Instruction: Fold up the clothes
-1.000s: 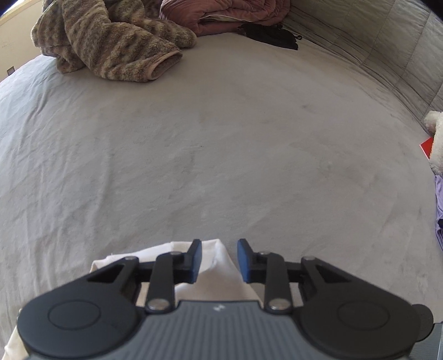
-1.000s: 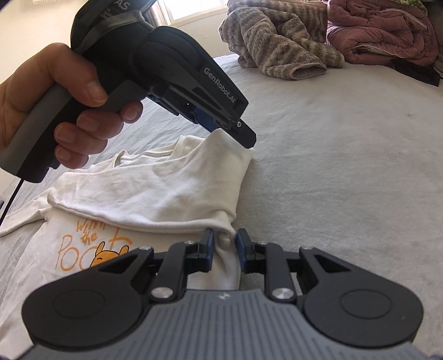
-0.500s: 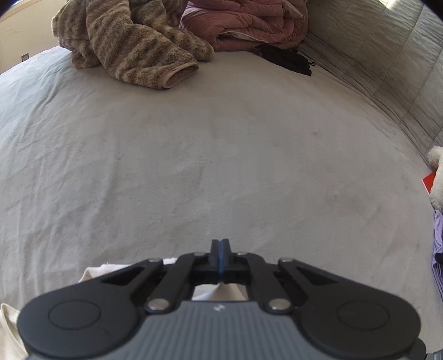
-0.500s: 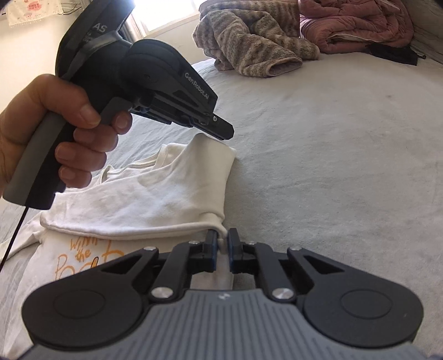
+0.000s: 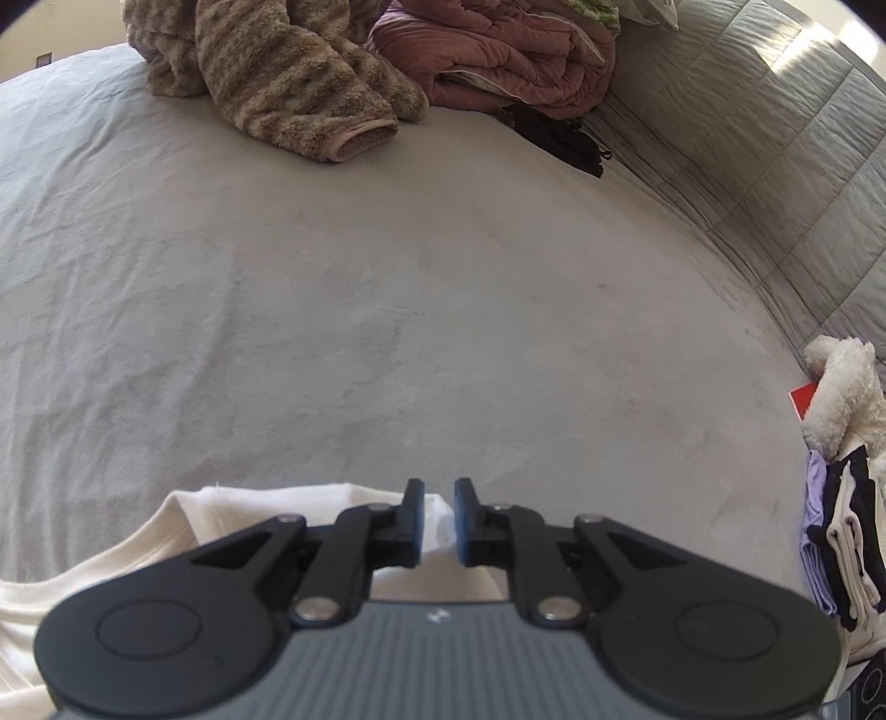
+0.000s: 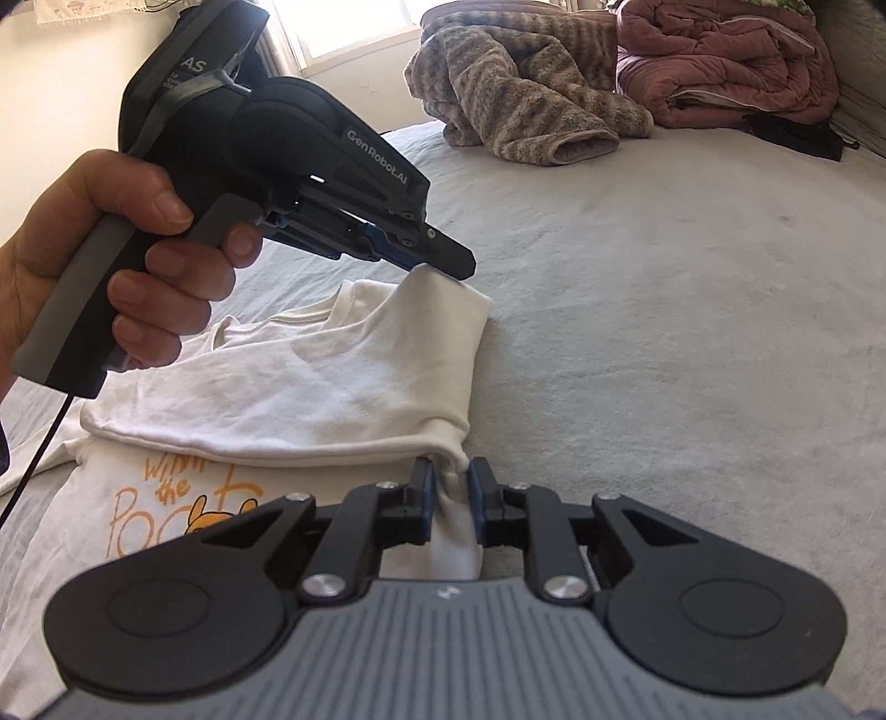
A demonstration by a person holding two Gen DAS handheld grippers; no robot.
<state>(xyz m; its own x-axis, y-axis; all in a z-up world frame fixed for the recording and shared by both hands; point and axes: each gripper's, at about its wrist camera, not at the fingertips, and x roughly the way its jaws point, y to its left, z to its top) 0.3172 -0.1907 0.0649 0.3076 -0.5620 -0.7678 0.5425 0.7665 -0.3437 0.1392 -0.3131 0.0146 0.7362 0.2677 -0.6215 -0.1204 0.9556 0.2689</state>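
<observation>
A white T-shirt [image 6: 288, 387] with an orange cartoon print lies on the grey bed [image 6: 664, 332], its right side folded over towards the middle. My left gripper [image 6: 443, 266], held in a person's hand [image 6: 111, 260], hovers at the far corner of the fold. Its jaws stand a little apart, with white cloth [image 5: 266, 509] under and between them. My right gripper [image 6: 449, 498] is at the near corner of the fold. Its fingers are slightly apart, and a bunch of the shirt's edge lies between them.
A brown striped fleece [image 5: 288, 83] and a pink quilt [image 5: 498, 50] are heaped at the far end of the bed. A dark garment [image 5: 559, 138] lies by the quilted headboard [image 5: 775, 138]. A plush toy [image 5: 847, 393] and folded clothes [image 5: 841, 543] are at the right edge.
Half a second ago the left gripper was fully shut and the right one nearly so, both on the shirt. Both have since opened a little, and the fold has shifted slightly right.
</observation>
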